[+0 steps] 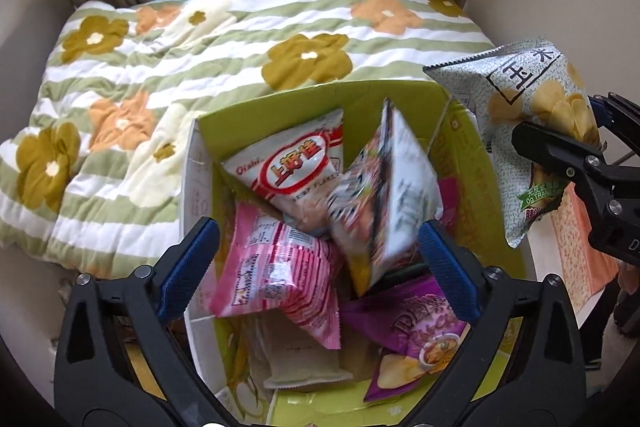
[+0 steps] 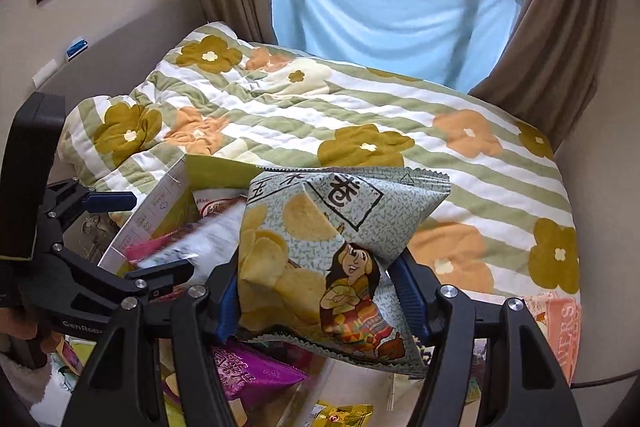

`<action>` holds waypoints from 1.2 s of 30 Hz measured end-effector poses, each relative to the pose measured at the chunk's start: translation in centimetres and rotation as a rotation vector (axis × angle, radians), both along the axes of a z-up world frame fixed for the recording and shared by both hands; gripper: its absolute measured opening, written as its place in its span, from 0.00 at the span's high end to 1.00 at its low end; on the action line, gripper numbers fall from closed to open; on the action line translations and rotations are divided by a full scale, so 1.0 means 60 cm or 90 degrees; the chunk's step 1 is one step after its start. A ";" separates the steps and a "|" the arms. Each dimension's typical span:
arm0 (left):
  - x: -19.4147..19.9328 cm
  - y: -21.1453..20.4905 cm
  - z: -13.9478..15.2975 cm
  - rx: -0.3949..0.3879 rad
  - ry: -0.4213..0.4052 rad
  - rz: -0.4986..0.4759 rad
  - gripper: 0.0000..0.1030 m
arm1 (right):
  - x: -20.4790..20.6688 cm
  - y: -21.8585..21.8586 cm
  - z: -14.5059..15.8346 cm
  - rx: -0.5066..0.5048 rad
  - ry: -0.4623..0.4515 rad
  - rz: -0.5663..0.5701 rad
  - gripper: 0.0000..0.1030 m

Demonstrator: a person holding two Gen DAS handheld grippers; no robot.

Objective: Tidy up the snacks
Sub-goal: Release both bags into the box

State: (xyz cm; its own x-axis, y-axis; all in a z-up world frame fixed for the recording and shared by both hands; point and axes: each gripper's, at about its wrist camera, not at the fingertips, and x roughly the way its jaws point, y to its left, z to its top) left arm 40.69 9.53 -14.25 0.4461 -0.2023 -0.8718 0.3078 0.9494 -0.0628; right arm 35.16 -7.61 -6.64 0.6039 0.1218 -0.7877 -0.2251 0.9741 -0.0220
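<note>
A flowered quilt (image 1: 248,39) covered the bed. On it stood a green cardboard box (image 1: 400,99) near the bed's near edge, crammed with snack packets, a red-and-white Oishi shrimp-flakes bag (image 1: 296,167) leaning inside. The right gripper (image 2: 316,301) was clamped on a grey-green corn-chips bag (image 2: 320,247) beside the box. The left gripper (image 1: 316,267) hung spread apart over the box, a blurred packet (image 1: 384,195) between its fingers.

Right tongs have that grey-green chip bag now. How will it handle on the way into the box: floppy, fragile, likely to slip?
The chip bag looks puffed with air, so probably light and springy, not limp. The right tongs pinch its lower part and the film creases there; a harder squeeze may crush chips. Glossy film could slip, so move it gently to the box.
</note>
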 end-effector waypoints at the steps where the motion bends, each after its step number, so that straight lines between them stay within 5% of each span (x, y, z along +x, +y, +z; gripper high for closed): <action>1: -0.001 0.005 0.000 0.000 0.000 0.007 0.04 | 0.002 0.002 -0.002 -0.001 0.002 0.001 0.41; 18: -0.046 0.062 -0.001 -0.018 0.013 0.082 0.04 | 0.045 0.022 -0.035 0.084 0.046 0.022 0.38; 22: -0.052 0.064 0.004 -0.016 0.009 0.083 0.04 | 0.027 0.032 -0.024 0.101 0.016 0.044 0.02; 36: -0.091 0.054 0.006 -0.028 0.006 0.066 0.04 | -0.062 -0.005 0.002 0.090 -0.049 0.032 0.01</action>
